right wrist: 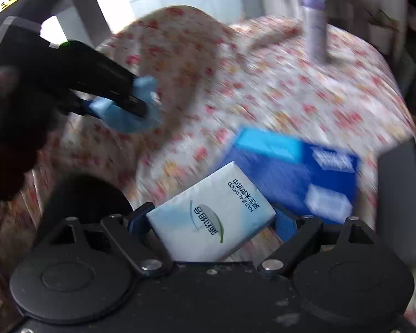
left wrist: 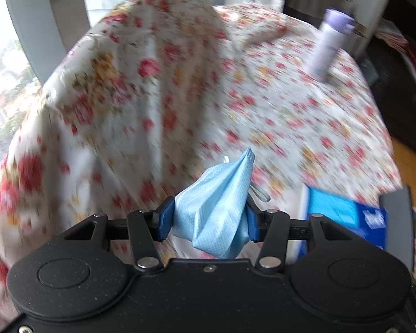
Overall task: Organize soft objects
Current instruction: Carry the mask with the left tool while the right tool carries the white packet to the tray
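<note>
Mid-carry: the left gripper (left wrist: pixel 208 219) pinches a blue face mask (left wrist: pixel 219 205) at lower centre, the right gripper (right wrist: pixel 210 222) clamps a tissue pack (right wrist: pixel 208 211) (blurred floral worktop (left wrist: pixel 291 111) beneath). Next, probably the blue box (right wrist: pixel 285 172).

A pale blue mask (left wrist: pixel 216 208), a white-and-blue tissue pack (right wrist: pixel 210 216), a blue box (right wrist: pixel 299 172) at two o'clock; the cloth (left wrist: pixel 277 105) was white with red-and-yellow flowers.
</note>
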A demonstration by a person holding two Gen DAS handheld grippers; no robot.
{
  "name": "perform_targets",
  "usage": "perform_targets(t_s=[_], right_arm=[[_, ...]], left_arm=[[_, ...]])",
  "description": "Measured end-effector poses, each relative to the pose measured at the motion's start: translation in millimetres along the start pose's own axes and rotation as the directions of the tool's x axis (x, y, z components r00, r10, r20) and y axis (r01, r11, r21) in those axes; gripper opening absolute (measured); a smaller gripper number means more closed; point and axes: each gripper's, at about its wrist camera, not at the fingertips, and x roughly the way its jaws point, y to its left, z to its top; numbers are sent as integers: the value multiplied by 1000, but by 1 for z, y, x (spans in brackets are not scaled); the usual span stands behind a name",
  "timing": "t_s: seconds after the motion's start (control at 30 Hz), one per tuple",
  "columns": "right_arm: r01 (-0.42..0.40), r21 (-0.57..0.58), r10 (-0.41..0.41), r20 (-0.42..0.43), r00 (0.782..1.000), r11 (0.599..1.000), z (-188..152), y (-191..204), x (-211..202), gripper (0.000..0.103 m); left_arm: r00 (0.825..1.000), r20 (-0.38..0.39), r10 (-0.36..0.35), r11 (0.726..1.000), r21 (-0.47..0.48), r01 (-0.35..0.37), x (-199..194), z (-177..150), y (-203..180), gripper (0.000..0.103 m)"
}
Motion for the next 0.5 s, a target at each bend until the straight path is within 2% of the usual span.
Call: perform_targets(t_s=[0.13, 0.23, 0.37, 0.5], right_arm=[[69, 113, -68, -9, 998, 991, -35, -30, -24, 89], [126, 221, -128, -3, 992, 967, -59, -57, -45, 89], [209, 347, -233, 29, 972, 914, -85, -94, -78, 89], [292, 452, -355, 59, 933, 843, -101, -135, -109, 89]], left_arm=[[999, -20, -32, 993, 111, 34, -14, -27, -34, 49], [995, -48, -87, 976, 197, 95, -24, -47, -64, 49], [981, -91, -172, 928, 320, 192, -34, -69, -112, 50], [961, -129, -246, 870, 407, 277, -40, -78, -158, 50]])
